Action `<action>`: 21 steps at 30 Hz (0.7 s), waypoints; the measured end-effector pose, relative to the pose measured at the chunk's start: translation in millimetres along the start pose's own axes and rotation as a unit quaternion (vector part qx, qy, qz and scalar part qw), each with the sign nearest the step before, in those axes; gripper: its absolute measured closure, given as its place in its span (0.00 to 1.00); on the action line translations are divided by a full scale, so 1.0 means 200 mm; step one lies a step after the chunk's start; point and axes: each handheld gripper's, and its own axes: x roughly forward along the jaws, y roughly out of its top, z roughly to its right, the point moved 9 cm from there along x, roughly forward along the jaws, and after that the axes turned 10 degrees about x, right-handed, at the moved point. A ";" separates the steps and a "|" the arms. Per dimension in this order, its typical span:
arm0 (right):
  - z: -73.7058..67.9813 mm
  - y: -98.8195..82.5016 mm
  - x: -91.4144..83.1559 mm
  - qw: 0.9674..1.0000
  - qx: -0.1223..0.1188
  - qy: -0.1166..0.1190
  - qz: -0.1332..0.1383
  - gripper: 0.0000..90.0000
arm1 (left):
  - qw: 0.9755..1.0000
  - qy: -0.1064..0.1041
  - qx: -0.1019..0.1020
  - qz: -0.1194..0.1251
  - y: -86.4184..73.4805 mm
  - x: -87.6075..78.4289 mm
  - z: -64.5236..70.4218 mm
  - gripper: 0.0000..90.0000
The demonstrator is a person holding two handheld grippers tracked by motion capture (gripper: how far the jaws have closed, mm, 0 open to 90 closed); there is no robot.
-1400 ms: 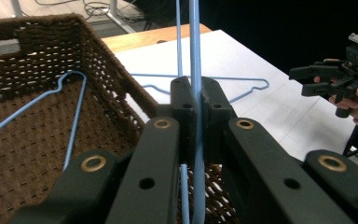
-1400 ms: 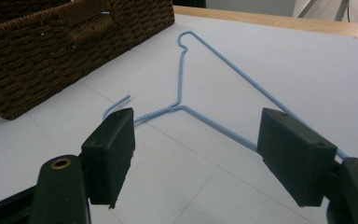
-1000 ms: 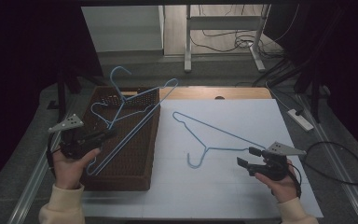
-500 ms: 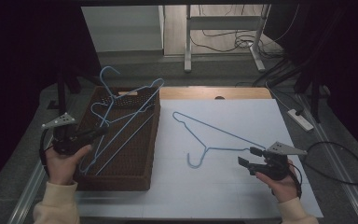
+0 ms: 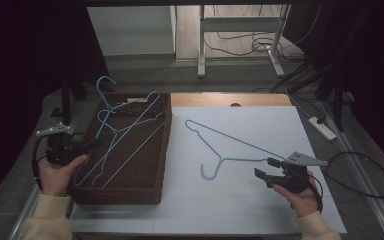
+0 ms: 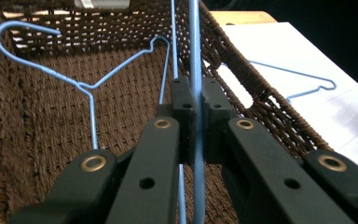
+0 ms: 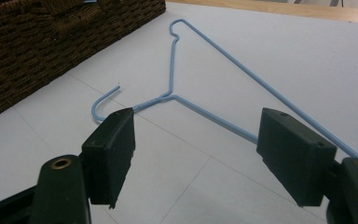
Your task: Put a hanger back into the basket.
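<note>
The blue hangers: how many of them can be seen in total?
3. One hanger lies flat on the white table. Two are at the basket: one lying inside, one clamped in the left gripper.

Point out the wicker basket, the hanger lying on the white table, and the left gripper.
wicker basket (image 5: 125, 194), high view, on its near wall.
hanger on the table (image 5: 240, 142), high view, on its long straight wire.
left gripper (image 6: 196, 100), left gripper view, between the fingers shut on a blue hanger wire.

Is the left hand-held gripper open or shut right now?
Shut on a hanger: the left hand-held gripper has its jaws pressed against the blue wire of the held hanger over the wicker basket.
</note>
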 end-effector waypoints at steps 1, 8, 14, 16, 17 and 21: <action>0.00 0.00 0.00 1.000 0.000 0.000 0.000 0.31 | 1.000 -0.001 -0.003 -0.001 0.00 0.01 -0.01 0.95; 0.00 0.00 0.00 1.000 0.000 -0.001 -0.002 0.32 | 1.000 -0.002 -0.004 -0.024 -0.04 0.06 -0.02 0.95; 0.00 0.00 0.01 1.000 0.000 -0.001 -0.004 0.31 | 0.999 -0.012 0.001 -0.049 -0.07 0.11 -0.01 0.95; 0.00 -0.01 0.01 1.000 -0.001 -0.002 -0.005 0.31 | 0.998 -0.019 0.000 -0.058 -0.08 0.13 -0.01 0.95; 0.00 -0.01 0.01 1.000 -0.001 -0.002 -0.005 0.31 | 0.997 -0.023 -0.004 -0.067 -0.09 0.15 -0.01 0.95; 0.00 -0.01 0.01 1.000 -0.001 -0.001 -0.008 0.31 | 0.996 -0.027 -0.004 -0.086 -0.10 0.18 -0.01 0.95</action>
